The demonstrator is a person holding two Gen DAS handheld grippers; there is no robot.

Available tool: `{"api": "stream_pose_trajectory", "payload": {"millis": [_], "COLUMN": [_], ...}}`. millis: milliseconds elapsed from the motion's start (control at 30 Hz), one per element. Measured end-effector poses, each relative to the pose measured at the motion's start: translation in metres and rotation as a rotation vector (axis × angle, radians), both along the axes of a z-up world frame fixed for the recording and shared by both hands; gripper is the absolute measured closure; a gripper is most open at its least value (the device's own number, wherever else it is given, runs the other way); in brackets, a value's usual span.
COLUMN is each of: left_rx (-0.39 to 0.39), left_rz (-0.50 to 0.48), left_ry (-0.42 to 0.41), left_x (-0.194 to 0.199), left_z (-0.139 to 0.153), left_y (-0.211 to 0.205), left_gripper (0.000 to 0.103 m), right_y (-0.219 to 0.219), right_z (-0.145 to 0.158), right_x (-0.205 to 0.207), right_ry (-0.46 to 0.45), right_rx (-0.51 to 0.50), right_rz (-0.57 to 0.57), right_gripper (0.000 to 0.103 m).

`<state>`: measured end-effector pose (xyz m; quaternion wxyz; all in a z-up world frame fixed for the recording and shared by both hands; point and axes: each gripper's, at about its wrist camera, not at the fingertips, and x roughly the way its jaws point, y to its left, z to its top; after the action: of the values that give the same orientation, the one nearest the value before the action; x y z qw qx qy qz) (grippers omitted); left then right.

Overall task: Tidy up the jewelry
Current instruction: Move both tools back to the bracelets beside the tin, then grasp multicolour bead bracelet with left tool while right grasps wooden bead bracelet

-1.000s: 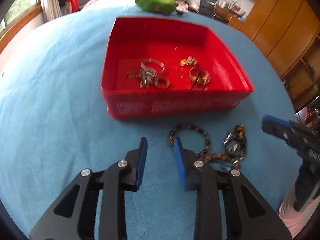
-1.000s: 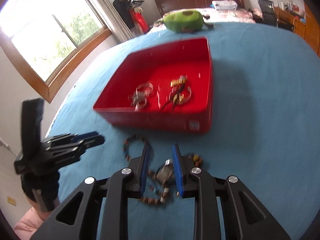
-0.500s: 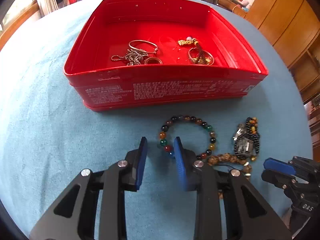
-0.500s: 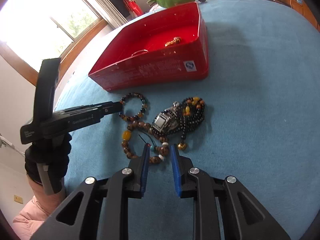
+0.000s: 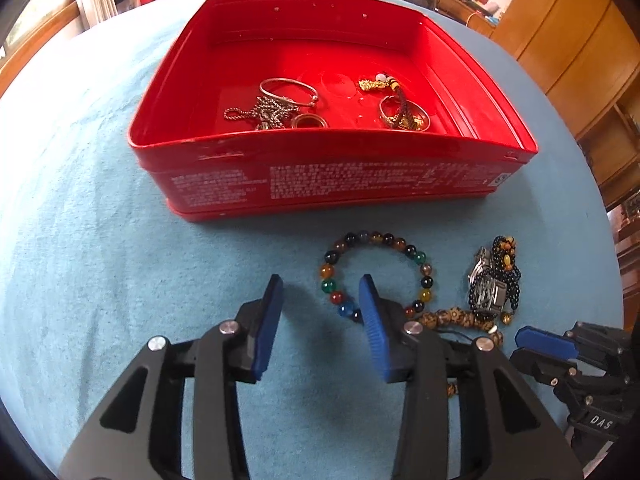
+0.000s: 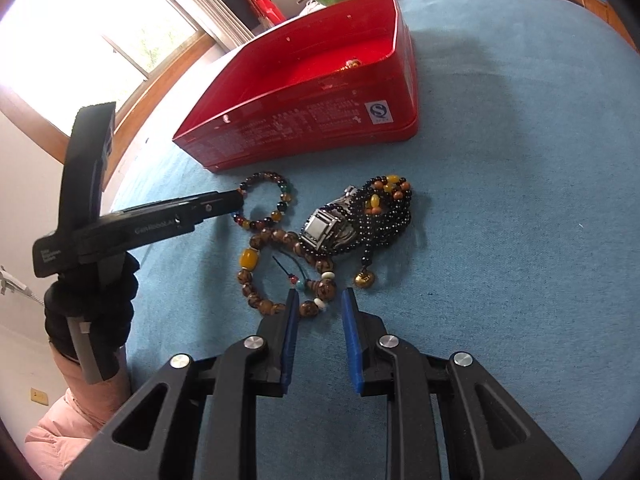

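Left gripper [image 5: 320,300] jaws just opened wider, nothing pinched, straddling the near arc of the multicolour bead bracelet [image 5: 376,272] lying flat before the red tin [image 5: 332,184]. Right gripper [image 6: 318,304] open too, empty, over the brown bead bracelet [image 6: 280,272].

My left gripper [image 5: 320,316] has matt black plastic arms, ribbed blue rubbery pads [image 5: 269,320] and shiny metal screws; my right gripper [image 6: 319,326] is the same. The tablecloth [image 5: 100,260] is blue cloth, nappy and matt. The red box [image 5: 332,184] is glossy and smooth, looks like painted tin. The bead bracelet [image 5: 376,272] is polished, glassy. The watch [image 6: 324,230] is shiny metal. The brown bead bracelet [image 6: 280,276] is glossy, maybe wood. The cupboards [image 5: 568,48] are smooth varnished wood.
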<state>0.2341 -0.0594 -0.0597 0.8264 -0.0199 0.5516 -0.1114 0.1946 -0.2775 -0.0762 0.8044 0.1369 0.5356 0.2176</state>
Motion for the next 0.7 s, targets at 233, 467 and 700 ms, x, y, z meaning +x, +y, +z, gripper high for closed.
{"api": "stream_pose_trajectory", "payload": {"millis": [233,467,700], "left_rx": [0.044,0.087,0.110], "left_rz": [-0.043,-0.095,-0.119], "left_ry": [-0.010,-0.022,-0.039], "left_x": [0.008,0.011,0.012], "left_z": [-0.004,-0.006,-0.007], "left_y": [-0.017,-0.030,-0.040], "left_gripper": [0.065,0.071,0.096], "right_y": [0.006,0.014,0.025], "right_z": [-0.006,-0.010,-0.012], "right_x": [0.004,0.010,0.019], "right_ry": [0.021,0.034,0.029], "right_rx": [-0.010,-0.017,-0.053], "right_rz": [0.004,0.012,0.015], "right_gripper": [0.081,0.081,0.081]}}
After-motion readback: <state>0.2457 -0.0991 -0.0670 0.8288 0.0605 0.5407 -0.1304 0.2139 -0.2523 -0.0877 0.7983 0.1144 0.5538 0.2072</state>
